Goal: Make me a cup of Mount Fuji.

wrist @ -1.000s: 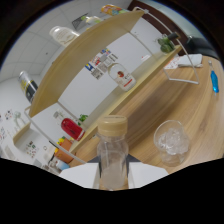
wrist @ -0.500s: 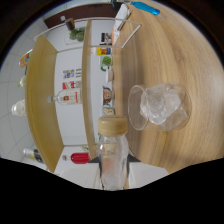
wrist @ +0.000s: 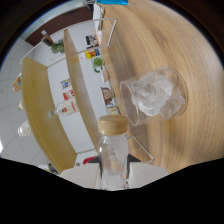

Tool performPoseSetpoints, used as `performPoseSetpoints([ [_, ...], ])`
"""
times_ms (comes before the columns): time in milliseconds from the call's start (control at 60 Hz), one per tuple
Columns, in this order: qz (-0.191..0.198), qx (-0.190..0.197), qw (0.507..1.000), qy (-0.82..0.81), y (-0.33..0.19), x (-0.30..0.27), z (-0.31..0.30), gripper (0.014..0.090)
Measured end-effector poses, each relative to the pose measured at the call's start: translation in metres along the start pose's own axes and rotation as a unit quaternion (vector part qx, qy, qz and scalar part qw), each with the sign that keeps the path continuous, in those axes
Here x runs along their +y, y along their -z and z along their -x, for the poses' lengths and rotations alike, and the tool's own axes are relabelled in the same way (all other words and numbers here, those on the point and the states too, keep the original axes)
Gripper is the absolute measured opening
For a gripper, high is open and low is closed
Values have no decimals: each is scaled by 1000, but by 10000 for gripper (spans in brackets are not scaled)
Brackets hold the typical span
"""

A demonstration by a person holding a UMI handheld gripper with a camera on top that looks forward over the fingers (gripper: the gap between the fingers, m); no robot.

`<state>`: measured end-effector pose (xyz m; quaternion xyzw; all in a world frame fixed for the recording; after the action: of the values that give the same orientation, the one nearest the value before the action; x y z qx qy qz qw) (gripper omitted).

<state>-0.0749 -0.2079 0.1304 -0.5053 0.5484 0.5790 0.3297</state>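
A clear bottle (wrist: 114, 157) with a tan round cap (wrist: 113, 125) rises from where my gripper (wrist: 114, 186) holds it. The fingers themselves are hidden in the dark lower part of the view. The bottle stays fixed ahead of me while the scene turns, so it is gripped. Just beyond the cap and slightly to one side, a stemless glass (wrist: 155, 97) full of ice chunks stands on the wooden table (wrist: 170, 40). The cap is closed on the bottle.
Wooden shelves with white backing (wrist: 75, 100) run along the table's far side, holding small bottles, cards and a green item. A blue object (wrist: 112, 2) lies far off on the table. A thin clear stand (wrist: 107, 30) rises near the shelves.
The whole view has rolled as my gripper turned with the bottle. The glass of ice has come closer and now sits just past the bottle's cap.
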Motion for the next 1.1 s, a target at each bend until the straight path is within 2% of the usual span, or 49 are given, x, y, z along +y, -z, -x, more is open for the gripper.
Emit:
performPoseSetpoints([
  [150, 9, 9, 998, 58, 2, 5, 1, 377],
  [300, 6, 14, 971, 238, 4, 16, 20, 380],
  [500, 2, 27, 839, 544, 4, 31, 37, 381],
  [700, 2, 100, 693, 714, -7, 19, -9, 379],
  [917, 14, 155, 616, 772, -19, 4, -50, 378],
  [1100, 38, 185, 592, 783, -25, 0, -75, 378],
])
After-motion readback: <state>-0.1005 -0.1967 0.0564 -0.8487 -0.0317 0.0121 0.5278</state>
